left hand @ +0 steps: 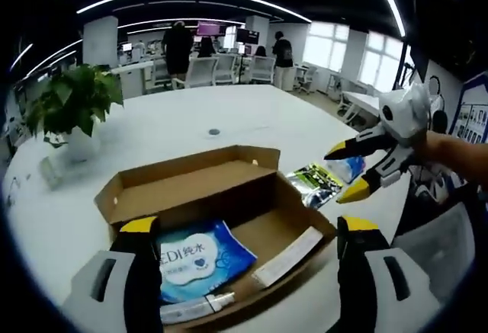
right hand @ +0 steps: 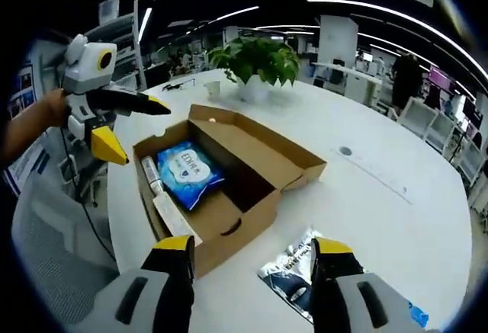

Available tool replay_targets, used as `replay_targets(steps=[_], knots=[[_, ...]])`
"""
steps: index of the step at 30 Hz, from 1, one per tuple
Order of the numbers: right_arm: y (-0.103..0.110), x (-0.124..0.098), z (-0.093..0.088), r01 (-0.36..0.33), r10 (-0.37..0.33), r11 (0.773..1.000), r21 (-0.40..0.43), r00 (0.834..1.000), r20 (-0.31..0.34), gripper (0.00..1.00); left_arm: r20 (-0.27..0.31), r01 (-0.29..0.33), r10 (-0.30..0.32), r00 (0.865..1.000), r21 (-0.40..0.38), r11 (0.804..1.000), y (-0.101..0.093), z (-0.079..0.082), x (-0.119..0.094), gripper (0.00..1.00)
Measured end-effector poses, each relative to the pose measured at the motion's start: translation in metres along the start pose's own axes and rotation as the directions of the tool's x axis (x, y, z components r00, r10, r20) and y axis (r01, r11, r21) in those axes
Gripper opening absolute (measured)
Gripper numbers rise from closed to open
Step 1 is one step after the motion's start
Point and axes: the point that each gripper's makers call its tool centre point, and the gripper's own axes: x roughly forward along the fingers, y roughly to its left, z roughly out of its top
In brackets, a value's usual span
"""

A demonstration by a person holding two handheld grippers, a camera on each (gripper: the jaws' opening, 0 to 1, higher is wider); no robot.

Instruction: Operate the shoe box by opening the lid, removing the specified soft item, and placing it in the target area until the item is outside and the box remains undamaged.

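Left gripper view: the left gripper (left hand: 248, 238) hovers with jaws wide and empty, the open shoe box (left hand: 221, 219) lying between and just beyond them, a blue wipes pack (left hand: 200, 257) inside it near the left jaw. The right gripper (right hand: 253, 260), jaws also wide and empty, faces the box, a foil packet (right hand: 290, 272) between its jaws on the white table (right hand: 381, 219).

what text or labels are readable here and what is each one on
"EDI" with "纯水" beside it: on the blue wipes pack lying in the open shoe box; smaller print under it is too blurred to read.
In the right gripper view the same pack's logo is too small to read with certainty.
Dark foil packet on the table beside the box: printing present, unreadable.
White tube and white strip in the box: no legible text.
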Motion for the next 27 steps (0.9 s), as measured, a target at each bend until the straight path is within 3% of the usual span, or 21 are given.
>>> replay_targets(steps=[6, 16, 27], knots=[[0.009, 0.009, 0.008, -0.032, 0.032, 0.999, 0.013, 0.999, 0.019, 0.54, 0.011, -0.026, 0.026, 1.0, 0.011, 1.0, 0.012, -0.007, -0.007, 0.99], [0.029, 0.031, 0.018, -0.092, 0.092, 0.996, 0.006, 0.996, 0.02, 0.48, -0.003, -0.044, 0.044, 0.999, 0.012, 0.999, 0.029, -0.023, -0.021, 0.77], [0.053, 0.062, 0.02, -0.154, 0.154, 0.988, -0.019, 0.988, -0.006, 0.42, -0.017, -0.084, 0.084, 0.996, -0.019, 0.996, 0.051, -0.043, -0.038, 0.69]])
